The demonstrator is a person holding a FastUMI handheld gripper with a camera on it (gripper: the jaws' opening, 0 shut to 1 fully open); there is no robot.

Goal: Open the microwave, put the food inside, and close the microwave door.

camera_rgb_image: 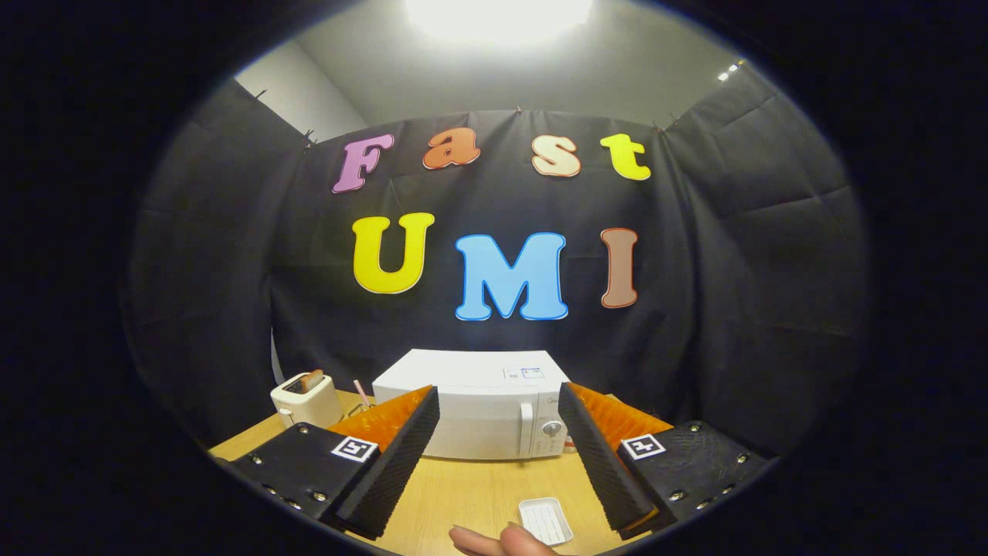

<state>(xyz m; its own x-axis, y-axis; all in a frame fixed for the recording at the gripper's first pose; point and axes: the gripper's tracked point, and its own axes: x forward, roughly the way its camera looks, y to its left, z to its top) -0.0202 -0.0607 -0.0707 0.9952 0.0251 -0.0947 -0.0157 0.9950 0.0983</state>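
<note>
1. At the far left of the wooden table (471,494), a small white toaster (306,399) was seen standing upright, well left of the microwave, with a browned slice of toast (312,378) protruding from its slot.
2. Between toaster and microwave, a thin pink stick-like object (360,391) was observed; what it was could not be told.
3. The gripper (499,452) was held above the table, its fingers spread wide apart and nothing gripped between them. The left finger (397,463) was seen overlapping the microwave's lower left corner in the view, the right finger (602,463) its right edge; neither was shown touching the appliance.
4. The white microwave (475,409) was placed beyond the fingers, centred in the gap between them, against the back of the table. Its door was shut; a vertical handle (526,428) and a round knob (552,427) were seen on its right side.
5. A small white rectangular tray (545,519) was laid flat on the table, near the inner edge of the right finger and apart from the microwave. Whether food lay in it could not be made out.
6. Fingertips of a person's hand (498,542) were visible at the near edge of the table, just beside the tray.
</note>
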